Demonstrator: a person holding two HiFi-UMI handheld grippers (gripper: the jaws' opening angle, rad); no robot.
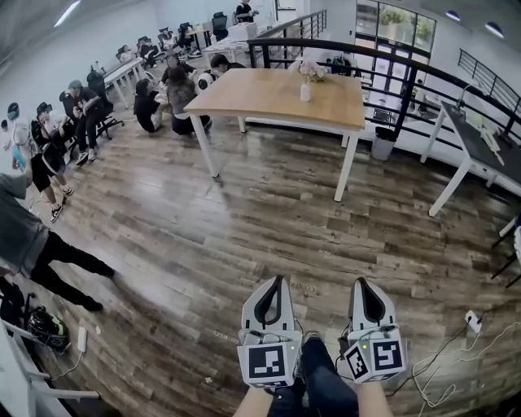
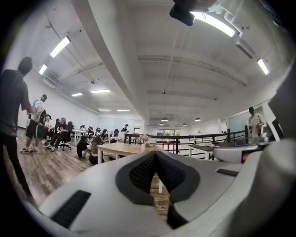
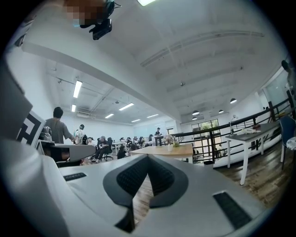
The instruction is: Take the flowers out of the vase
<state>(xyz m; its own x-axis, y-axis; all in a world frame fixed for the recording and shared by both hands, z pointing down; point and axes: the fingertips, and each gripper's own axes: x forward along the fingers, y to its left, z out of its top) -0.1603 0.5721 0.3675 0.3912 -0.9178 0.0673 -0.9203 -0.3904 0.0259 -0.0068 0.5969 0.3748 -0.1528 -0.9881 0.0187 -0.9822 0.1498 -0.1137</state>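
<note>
Floor: wood-grain planks, brown-grey, with a soft sheen where I see the light fall.
Table: pale wood top, smooth and matt; legs white, painted look.
Vase: white, smooth; I cannot tell the material.
Left gripper, right gripper: off-white plastic shells, matt.
Pads: black, finely ribbed, rubbery to my eye.
Railing: black, smooth, metal-looking.

**Lighting and image quality.** Ceiling tube lights above the wooden table and windows behind it are giving bright, even light. A soft sheen is lying on the floor before the table, and shadows under it are showing faint. Fisheye distortion is bending lines far from the table, and dark corners are ringing both gripper views. The left gripper and right gripper are appearing soft.
</note>
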